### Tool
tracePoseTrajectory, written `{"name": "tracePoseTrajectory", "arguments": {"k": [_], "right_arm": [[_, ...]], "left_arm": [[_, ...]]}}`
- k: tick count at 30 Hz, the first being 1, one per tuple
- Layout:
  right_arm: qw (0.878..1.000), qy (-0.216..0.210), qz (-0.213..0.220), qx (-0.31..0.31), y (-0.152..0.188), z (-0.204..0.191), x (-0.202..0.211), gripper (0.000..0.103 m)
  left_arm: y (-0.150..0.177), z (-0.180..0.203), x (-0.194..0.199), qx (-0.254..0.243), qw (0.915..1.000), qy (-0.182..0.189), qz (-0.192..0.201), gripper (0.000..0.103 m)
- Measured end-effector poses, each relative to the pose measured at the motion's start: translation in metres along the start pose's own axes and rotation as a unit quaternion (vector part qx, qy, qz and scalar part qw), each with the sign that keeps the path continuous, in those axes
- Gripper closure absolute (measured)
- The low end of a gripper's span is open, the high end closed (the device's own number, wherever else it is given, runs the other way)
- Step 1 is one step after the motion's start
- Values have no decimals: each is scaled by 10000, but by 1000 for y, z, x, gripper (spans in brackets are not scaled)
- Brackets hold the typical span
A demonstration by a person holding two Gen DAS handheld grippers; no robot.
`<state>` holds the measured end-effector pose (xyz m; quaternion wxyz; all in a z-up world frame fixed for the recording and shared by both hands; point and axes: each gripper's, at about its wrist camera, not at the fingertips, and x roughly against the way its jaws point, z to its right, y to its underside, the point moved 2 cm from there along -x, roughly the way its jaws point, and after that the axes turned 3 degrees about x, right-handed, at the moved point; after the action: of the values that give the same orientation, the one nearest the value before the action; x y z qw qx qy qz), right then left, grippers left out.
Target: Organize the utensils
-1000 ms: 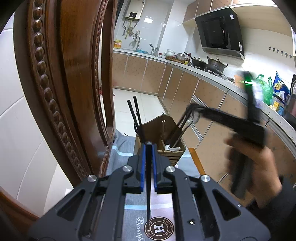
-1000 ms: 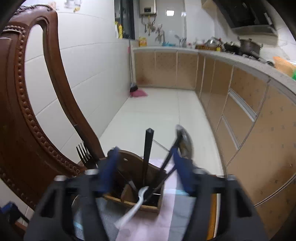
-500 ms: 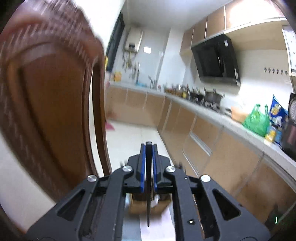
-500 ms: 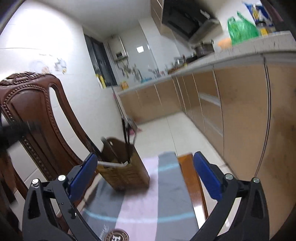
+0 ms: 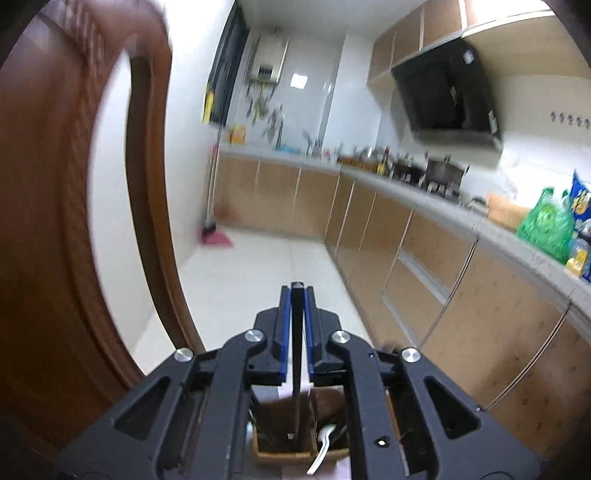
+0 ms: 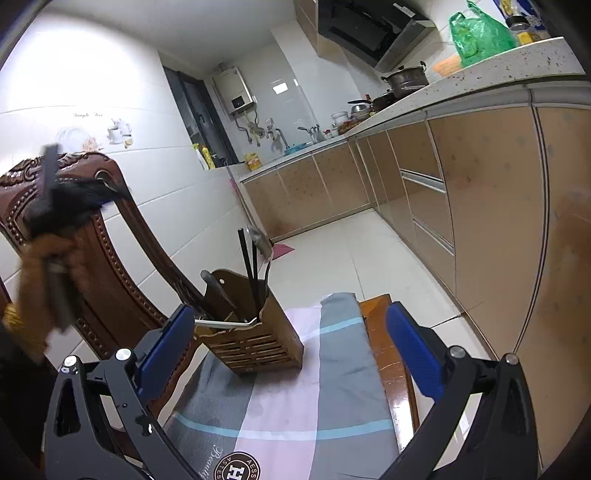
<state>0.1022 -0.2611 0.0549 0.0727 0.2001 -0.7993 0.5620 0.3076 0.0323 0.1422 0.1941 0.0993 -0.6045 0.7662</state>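
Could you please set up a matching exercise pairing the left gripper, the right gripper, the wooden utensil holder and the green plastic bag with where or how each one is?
Things:
1. left gripper
2. right gripper
3. wooden utensil holder
4. green plastic bag

States or places:
A. on the stone counter
B. wide open, nothing between its pads
C. shut on a thin black utensil
D. standing on the striped cloth

Pairs: 1-C, 2-B, 3-D, 4-A
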Motion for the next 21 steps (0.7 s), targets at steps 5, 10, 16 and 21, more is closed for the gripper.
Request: {"name": "tracePoseTrajectory", "arguments": {"k": [5, 10, 16, 21], "right_arm": [[9998, -1, -126, 148, 2, -3, -7, 3], [9981, 78, -353, 493, 7, -16, -16, 3], [9934, 219, -623, 943, 15, -39, -18, 3], [9868, 473, -759, 1347, 30, -66, -8, 3]], "left_arm": [[53, -14, -42, -9, 9983, -48, -589, 90], [96, -17, -3, -262, 9970, -132, -713, 17], [136, -20, 94, -332, 9960, -305, -778, 4], [174, -22, 153, -343, 9945, -493, -858, 4]]}}
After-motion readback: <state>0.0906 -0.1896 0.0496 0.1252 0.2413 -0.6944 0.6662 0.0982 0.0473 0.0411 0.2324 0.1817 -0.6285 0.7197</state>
